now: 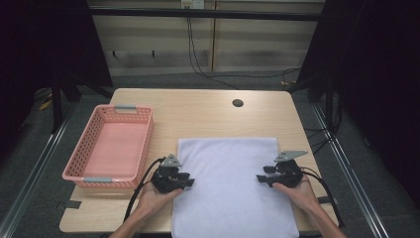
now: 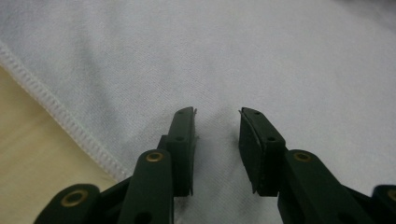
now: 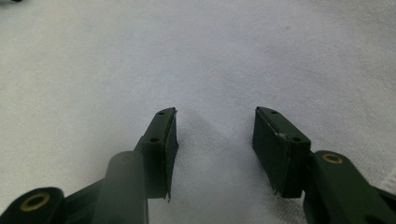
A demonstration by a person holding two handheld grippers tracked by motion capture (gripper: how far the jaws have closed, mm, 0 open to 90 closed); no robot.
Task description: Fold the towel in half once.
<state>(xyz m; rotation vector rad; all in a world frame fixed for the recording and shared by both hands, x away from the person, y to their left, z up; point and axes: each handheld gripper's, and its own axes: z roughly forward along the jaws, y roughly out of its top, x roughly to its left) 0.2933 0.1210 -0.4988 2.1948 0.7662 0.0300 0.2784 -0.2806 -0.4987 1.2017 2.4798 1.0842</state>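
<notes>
- Towel (image 1: 233, 183): white, spread flat on tabletop (image 1: 198, 111), beside pink basket (image 1: 111, 146).
- Left tongs (image 2: 217, 133): parted, pressing cloth near hem.
- Right tongs (image 3: 215, 135): parted, on cloth.

Each tool is black. The left tool (image 1: 189, 182) and right tool (image 1: 261, 178) each carry a grey three-cornered plate on top and trail a black cable. Flat rectangular pads (image 2: 251, 144) line the jaws; brass-coloured rivets mark the linkages. The forearms are bare.

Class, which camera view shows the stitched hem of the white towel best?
The left gripper view: the towel's stitched hem runs close and sharp against the table. The high view gives the towel's whole outline, but no stitching. The right gripper view catches a sliver of hem at its right edge.
</notes>
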